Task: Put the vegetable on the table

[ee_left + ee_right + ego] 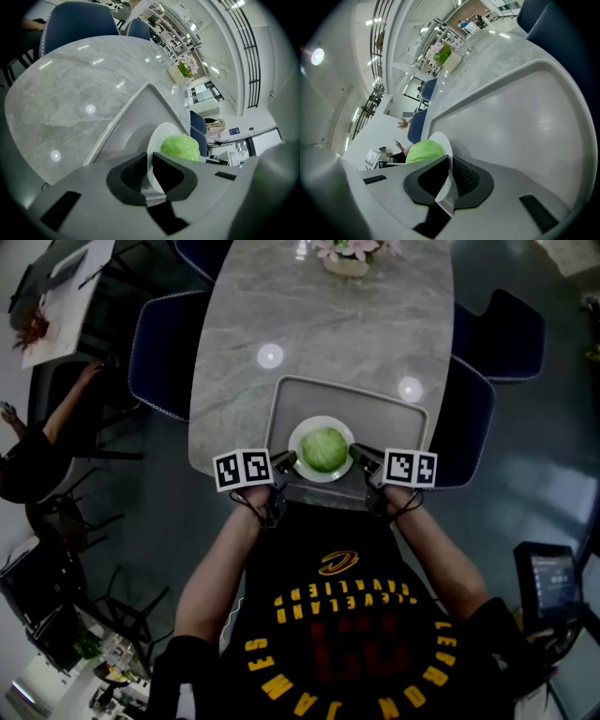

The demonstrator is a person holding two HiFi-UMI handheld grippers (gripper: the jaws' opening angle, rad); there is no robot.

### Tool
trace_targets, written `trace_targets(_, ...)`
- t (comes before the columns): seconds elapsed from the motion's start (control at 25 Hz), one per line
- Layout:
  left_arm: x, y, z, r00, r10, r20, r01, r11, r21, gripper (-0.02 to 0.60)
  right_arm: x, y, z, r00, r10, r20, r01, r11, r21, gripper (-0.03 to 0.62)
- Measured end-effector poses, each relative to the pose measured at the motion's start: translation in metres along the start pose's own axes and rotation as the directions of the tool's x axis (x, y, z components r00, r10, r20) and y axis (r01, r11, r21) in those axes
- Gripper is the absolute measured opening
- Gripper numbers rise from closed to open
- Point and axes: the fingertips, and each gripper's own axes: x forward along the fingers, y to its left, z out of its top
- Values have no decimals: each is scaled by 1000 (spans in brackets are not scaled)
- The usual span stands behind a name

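**Head view.** My left gripper [286, 463] and my right gripper [361, 457] are each clenched on the rim of a white plate [300, 432], at opposite sides. The vegetable, a round green cabbage [324, 448], sits at the plate's centre, midway between them, so neither hand is the nearer. The line from gripper to gripper runs left to right, along the near edge of the marble table [281, 324]. The plate lies over the near half of a grey tray [375, 418]. Whether it rests on the tray or hangs just above it, I cannot tell.

**Left gripper view.** The left gripper [150, 164] pinches the plate [156, 137] edge-on. The cabbage [180, 147] lies just beyond the jaws and to their right.

**Right gripper view.** The right gripper [450, 161] bites the opposite rim of the plate [443, 143]. Here the cabbage [426, 150] lies just beyond the jaws and to their left.

**Reading.** Bare tabletop lies ahead of both grippers, past the tray's far rim. I judge that the coming move calls for both hands to travel forward together and level, since a round head could roll off a tilted plate.
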Motion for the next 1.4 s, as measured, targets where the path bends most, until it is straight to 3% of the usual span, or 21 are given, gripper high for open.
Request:
trace_targets(0.32,-36,23,14,996,-50,69,54,997,-48,35,26,36,-7,999,22,-22,-23,1000,-21,34)
trace_targets(0.64,-57,46,36,994,-106,36,107,993,-46,32,52,62,-9,1000,-6,18,6,1000,24,32)
trace_targets(1.0,-86,79,87,995,-101,-3,101,995,24,32,99,98,-4,998,-27,64,23,998,59,32)
trace_targets(1.4,-116,128,132,997,-77,4,76,997,19,32,165,134,4,998,-20,61,17,999,50,32)
